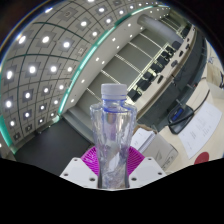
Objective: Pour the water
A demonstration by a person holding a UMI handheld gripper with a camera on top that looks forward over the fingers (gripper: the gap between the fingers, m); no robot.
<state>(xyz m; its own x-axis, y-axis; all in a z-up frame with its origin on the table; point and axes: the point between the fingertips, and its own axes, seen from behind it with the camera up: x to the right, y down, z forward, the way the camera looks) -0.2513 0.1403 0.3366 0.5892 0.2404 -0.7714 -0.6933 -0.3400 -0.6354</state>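
The gripper (116, 170) is closed on an upright, capped clear plastic water bottle (114, 135), its pink pads (94, 158) clamping the lower body so the neck is free for pouring.

A bottle (114, 140) stands upright between the jaws, pads (93, 158) at its sides; beyond it, desks (150, 60) run in rows.

Gripper (116, 168) fingers clamp clear capped bottle (115, 135), upright; desk rows (150, 65) beyond.
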